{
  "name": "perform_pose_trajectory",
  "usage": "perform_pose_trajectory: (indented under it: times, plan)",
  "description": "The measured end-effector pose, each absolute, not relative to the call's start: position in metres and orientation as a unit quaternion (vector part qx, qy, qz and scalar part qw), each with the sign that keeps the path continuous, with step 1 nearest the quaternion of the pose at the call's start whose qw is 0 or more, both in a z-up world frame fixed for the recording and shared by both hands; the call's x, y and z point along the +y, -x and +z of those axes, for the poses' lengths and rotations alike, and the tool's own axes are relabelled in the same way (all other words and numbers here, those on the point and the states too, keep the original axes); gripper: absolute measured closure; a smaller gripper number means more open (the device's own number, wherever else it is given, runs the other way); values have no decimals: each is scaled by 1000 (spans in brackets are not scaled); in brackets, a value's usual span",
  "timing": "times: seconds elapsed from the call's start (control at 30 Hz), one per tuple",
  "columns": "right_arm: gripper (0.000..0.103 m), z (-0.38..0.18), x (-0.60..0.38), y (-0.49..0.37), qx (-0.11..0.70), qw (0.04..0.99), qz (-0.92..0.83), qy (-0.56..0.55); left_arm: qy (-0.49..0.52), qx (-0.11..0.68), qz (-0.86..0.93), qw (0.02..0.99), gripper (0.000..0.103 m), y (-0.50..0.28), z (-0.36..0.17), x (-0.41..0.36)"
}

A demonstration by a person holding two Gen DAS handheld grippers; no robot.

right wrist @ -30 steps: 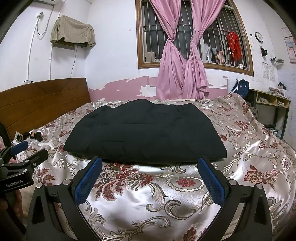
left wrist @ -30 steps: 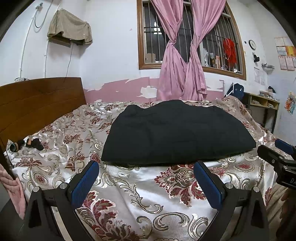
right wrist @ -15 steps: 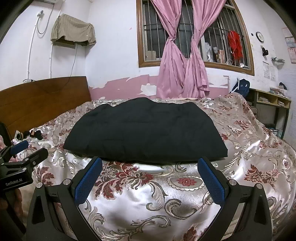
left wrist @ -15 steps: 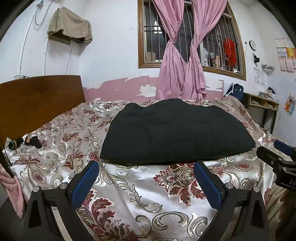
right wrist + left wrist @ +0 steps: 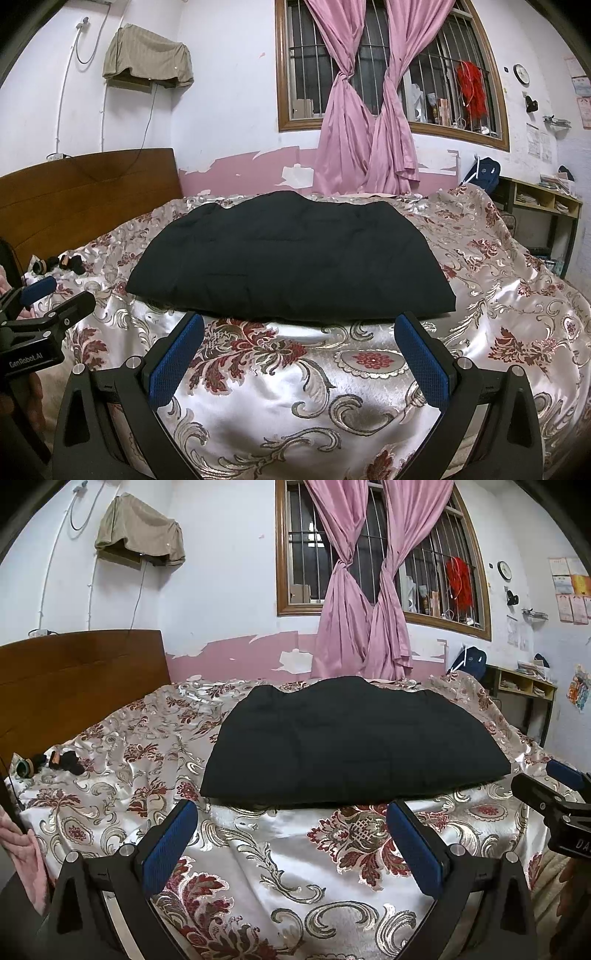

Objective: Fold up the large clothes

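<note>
I hold the left gripper point(image 5: 291, 843) and right gripper point(image 5: 301, 360) level and side by side at the near edge of the floral satin bedspread point(image 5: 295, 878), both with jaws spread wide and empty. The folded black quilted garment point(image 5: 351, 742) lies flat on the bedspread just beyond the blue-padded fingertips point(image 5: 177, 354), untouched.
</note>
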State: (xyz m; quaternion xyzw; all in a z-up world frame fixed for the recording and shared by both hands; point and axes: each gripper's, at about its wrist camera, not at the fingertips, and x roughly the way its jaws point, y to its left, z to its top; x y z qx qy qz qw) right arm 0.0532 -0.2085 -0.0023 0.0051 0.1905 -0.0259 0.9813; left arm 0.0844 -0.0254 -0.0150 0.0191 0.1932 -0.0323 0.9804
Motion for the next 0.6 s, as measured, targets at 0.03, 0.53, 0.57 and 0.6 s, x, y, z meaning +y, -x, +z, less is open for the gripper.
perform_pose_trajectory:
  times: [0.03, 0.53, 0.57, 0.6]
  plan:
    - [2, -2, -208, -53, 191, 981, -26, -5, -19, 193, -32, 980, 0, -84, -15, -25]
    - [2, -4, -208, -53, 192, 981, -25, -5, -19, 193, -32, 980, 0, -84, -15, -25]
    - [2, -4, -208, -53, 192, 981, -25, -5, -19, 193, -32, 980, 0, -84, -16, -25]
    - [2, -4, -208, -53, 192, 981, -25, -5, -19, 194, -32, 980, 0, -84, -16, -25]
